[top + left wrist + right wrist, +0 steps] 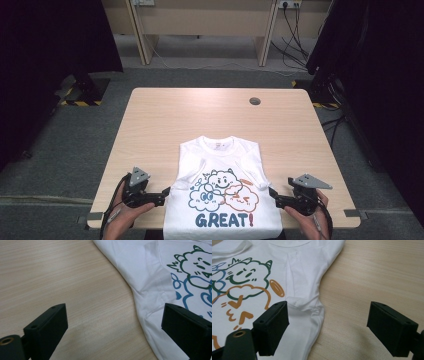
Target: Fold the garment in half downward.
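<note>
Your white T-shirt (220,200) lies flat at the desk's (160,115) near edge; left gripper (167,191) and right gripper (272,192), both wide, flank it; pinch each side seam, probably at the tucked sleeves.

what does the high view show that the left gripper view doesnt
High view: the whole light wooden table, the word GREAT! on the white printed t-shirt, the right gripper and grey carpet floor.

Left gripper view: the left gripper up close, jaws spread wide, one over bare wood, one over the shirt's edge.

Both: the shirt, its green cloud face and the tabletop.
</note>
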The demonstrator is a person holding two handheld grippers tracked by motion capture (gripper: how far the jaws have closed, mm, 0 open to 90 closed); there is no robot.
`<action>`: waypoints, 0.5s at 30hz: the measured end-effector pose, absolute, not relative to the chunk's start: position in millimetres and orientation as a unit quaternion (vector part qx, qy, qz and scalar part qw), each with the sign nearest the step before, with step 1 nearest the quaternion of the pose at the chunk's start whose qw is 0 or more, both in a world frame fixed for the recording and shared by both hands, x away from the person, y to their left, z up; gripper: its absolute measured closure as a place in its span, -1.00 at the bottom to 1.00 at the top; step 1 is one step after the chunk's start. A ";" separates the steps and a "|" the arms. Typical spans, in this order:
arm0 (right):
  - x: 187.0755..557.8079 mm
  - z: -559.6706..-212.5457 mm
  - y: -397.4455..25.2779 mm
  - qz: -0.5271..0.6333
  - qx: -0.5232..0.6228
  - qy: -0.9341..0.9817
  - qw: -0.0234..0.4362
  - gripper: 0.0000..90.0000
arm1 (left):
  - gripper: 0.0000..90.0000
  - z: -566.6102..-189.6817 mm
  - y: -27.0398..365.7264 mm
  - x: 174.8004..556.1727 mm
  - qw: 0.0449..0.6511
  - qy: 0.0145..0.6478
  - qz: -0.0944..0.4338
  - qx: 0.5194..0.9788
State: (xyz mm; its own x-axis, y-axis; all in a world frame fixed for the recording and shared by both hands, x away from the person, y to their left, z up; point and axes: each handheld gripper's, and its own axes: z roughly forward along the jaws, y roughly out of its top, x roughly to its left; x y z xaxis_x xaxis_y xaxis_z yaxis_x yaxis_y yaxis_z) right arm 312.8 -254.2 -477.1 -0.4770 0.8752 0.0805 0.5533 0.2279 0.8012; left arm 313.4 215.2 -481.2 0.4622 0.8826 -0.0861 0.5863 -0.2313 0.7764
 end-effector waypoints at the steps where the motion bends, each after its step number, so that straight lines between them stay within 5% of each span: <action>1: 315.1 -477.1 -253.6 0.408 0.471 0.757 0.196 -0.57 | -0.86 -481.3 213.4 315.2 0.391 0.482 0.189 0.761; 15: 329.4 -477.5 -245.8 0.403 0.466 0.763 0.195 -0.53 | -0.81 -478.0 210.8 327.9 0.391 0.483 0.190 0.760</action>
State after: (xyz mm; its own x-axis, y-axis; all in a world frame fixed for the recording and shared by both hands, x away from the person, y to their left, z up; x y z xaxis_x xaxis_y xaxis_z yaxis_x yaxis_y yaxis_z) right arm 329.4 -245.8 -477.5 -0.4891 0.8688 0.0780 0.5538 0.2402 0.7973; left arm 327.9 210.8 -478.0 0.4621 0.8823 -0.0890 0.5852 -0.2280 0.7782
